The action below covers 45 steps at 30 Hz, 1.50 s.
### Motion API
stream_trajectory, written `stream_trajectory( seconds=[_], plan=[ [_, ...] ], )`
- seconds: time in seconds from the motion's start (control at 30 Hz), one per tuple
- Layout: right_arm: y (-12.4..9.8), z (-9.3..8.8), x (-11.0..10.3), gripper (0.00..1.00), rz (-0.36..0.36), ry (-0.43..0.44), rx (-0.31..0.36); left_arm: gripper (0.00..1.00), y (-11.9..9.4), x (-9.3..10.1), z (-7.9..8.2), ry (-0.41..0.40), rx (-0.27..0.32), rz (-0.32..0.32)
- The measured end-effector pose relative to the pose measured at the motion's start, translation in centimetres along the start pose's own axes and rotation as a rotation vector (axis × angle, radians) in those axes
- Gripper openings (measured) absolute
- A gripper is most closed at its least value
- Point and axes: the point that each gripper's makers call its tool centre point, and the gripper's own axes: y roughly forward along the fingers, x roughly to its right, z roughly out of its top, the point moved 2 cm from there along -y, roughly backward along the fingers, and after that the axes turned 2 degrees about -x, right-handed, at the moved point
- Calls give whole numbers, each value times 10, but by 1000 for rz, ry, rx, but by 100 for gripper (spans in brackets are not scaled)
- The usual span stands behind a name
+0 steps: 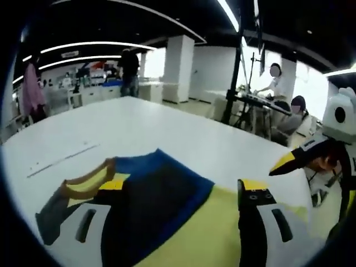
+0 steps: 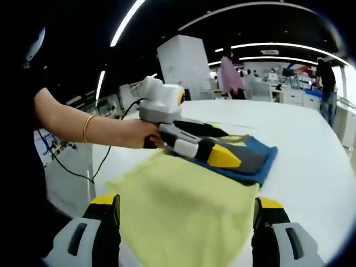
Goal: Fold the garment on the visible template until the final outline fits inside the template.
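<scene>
- Far left of the right gripper view: the person's hand (image 2: 136,133), a gold bangle (image 2: 86,128) on the wrist, grips the handle of the left gripper (image 2: 208,146), with a black cable (image 2: 75,167) trailing down off the table edge.
- That left gripper lies low across the garment, its yellow-tipped jaw over the dark and blue part; the two jaws look spread apart, one above the other.
- Centre: the garment (image 2: 189,206) lies flat on the white table (image 2: 311,150), a wide pale-yellow panel nearest the camera, a dark grey and blue section (image 2: 256,161) folded at its far end.
- Bottom corners: the right gripper (image 2: 186,222) has its jaws standing wide, one at each side of the yellow cloth, nothing between them but fabric lying below.
- In the left gripper view, left side: a grey sleeve with a mustard band (image 1: 83,186) spreads out on the table.
- Middle: navy and blue panels (image 1: 161,194) meet the yellow cloth; this gripper's own jaws rise wide apart over them.
- Right edge: the right gripper's yellow-tipped jaw (image 1: 292,158) pokes in, hovering beyond the cloth.
- Background: people (image 1: 129,69) and desks across the room.
</scene>
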Motion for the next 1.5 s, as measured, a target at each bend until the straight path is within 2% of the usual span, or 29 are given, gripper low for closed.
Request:
stream_trajectory(
  seconds=[0.17,0.27,0.37,0.57,0.9,1.07,1.3,1.5],
  plan=[
    [-2,4,-4,99,33,-31,-12,88,-25,-1,-10,24,-17,-13],
    [-3,3,-6,99,52,-47,-33,92,-35,-1,-19,-7,-24,-25],
    [-4,-4,-8,99,74,-69,-81,94,-46,3,-25,-2,-33,-32],
    [-5,-13,-15,99,117,-81,-125,99,-68,7,-36,3,-43,-50],
    [-11,-26,-28,99,169,-126,-194,99,-108,16,-50,30,-59,-65],
    [-13,-35,-31,97,171,-144,-227,99,-129,23,-61,30,-68,-68],
    [-17,-42,-36,95,155,-162,-249,96,-159,30,-74,6,-50,-47],
    [-21,-48,-39,91,145,-179,-266,91,-182,40,-92,7,-85,-58]
  ],
)
